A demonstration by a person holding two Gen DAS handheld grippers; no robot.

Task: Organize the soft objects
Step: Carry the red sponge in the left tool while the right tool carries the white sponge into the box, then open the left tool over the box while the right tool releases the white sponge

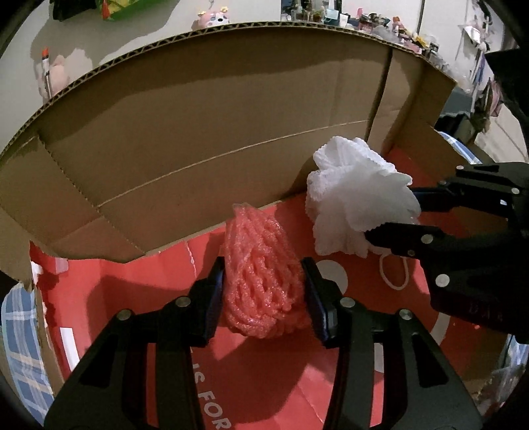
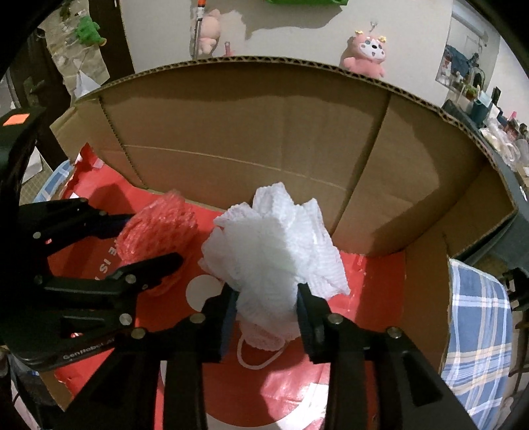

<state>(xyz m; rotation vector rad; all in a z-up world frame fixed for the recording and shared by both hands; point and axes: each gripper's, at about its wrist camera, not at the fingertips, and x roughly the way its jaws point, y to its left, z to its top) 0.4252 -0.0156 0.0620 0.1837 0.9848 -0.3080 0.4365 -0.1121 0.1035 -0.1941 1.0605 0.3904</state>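
Cardboard box, red-lined floor: left gripper clamps pink foam net, right gripper clamps white foam net (both held low inside, apparently for depositing together)

two grippers are in view: the left gripper and the right gripper, each with two black fingers. two mesh bath puffs: one pink puff and one white puff, the white one trailing one loop of white cord. one cardboard box with one red printed sheet on its floor. one blue plaid cloth. on the wall, two pink plush toys and one green plush.
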